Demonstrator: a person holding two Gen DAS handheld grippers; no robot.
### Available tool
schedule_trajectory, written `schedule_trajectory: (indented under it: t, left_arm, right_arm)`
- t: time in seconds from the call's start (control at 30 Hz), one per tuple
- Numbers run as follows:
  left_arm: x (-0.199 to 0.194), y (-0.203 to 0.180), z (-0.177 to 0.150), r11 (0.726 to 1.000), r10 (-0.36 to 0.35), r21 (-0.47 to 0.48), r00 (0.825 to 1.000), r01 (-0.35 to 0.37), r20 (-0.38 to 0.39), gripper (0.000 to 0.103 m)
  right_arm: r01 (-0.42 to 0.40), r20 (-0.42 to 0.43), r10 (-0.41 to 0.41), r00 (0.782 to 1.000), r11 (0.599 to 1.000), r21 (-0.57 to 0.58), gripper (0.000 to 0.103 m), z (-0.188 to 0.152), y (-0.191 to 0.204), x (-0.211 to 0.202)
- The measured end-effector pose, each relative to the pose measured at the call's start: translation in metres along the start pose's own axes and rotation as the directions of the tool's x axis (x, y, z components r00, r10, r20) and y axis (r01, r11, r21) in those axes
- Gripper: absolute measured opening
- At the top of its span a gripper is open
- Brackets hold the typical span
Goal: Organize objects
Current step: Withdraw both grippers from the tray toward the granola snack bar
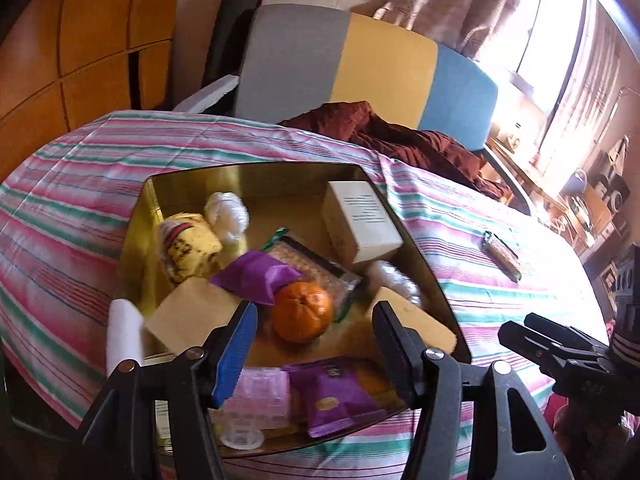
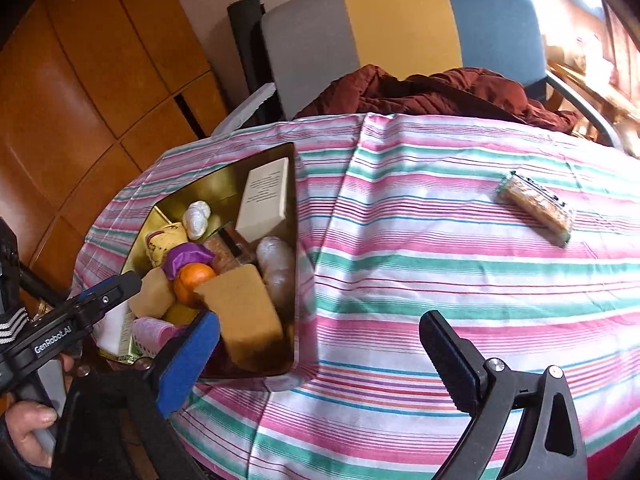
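Your gold tray point(image 1: 256, 178) already holds most items; only 1 snack bar point(image 2: 535, 203) lies apart on the striped counter point(image 2: 400, 240). Both your left tool point(image 1: 314, 330) and right tool point(image 2: 320, 344) gape empty.

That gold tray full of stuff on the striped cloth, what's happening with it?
A person is tidying loose items into the gold tray, holding a two-finger gripper in each hand. It already holds an orange, sponges, a white box and purple packets. The left gripper hovers open above the orange, gripping nothing. The right gripper is open and empty over the striped cloth beside the tray. One wrapped snack bar lies out on the cloth, not yet collected.
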State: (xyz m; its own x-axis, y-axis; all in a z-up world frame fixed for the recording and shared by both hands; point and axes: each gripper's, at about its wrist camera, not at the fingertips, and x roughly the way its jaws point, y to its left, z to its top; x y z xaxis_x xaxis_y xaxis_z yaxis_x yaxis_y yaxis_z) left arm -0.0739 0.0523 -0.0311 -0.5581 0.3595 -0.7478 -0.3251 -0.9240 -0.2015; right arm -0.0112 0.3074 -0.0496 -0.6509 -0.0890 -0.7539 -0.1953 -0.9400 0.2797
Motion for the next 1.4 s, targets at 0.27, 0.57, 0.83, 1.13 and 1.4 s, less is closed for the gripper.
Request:
schedule_trajectory:
  t: [0.27, 0.57, 0.83, 1.13, 1.4]
  left_arm:
    - [0.005, -0.053, 0.013, 0.991, -0.067, 0.112, 0.998, 0.067, -0.002, 0.06]
    - [0.025, -0.118, 0.028, 0.964, -0.141, 0.223, 0.989, 0.148, -0.044, 0.06]
    - [0.055, -0.166, 0.036, 0.94, -0.197, 0.26, 0.974, 0.22, -0.112, 0.06]
    - [0.098, -0.21, 0.058, 0.933, -0.227, 0.25, 0.962, 0.259, -0.151, 0.061]
    - [0.154, -0.24, 0.077, 0.941, -0.265, 0.151, 0.937, 0.302, -0.226, 0.061]
  right_arm:
    - [0.056, -0.029, -0.054, 0.998, 0.994, 0.093, 0.101, -0.001, -0.042, -0.009]
    - [0.119, -0.025, -0.117, 0.993, 0.982, 0.148, 0.101, 0.015, -0.094, -0.032]
    - [0.21, 0.017, -0.22, 0.975, 0.949, 0.233, 0.101, 0.035, -0.167, -0.08]
    - [0.348, 0.148, -0.407, 0.901, 0.884, 0.312, 0.102, 0.072, -0.245, -0.17]
    - [0.278, 0.177, -0.382, 0.907, 0.859, 0.43, 0.103, 0.094, -0.292, -0.182]
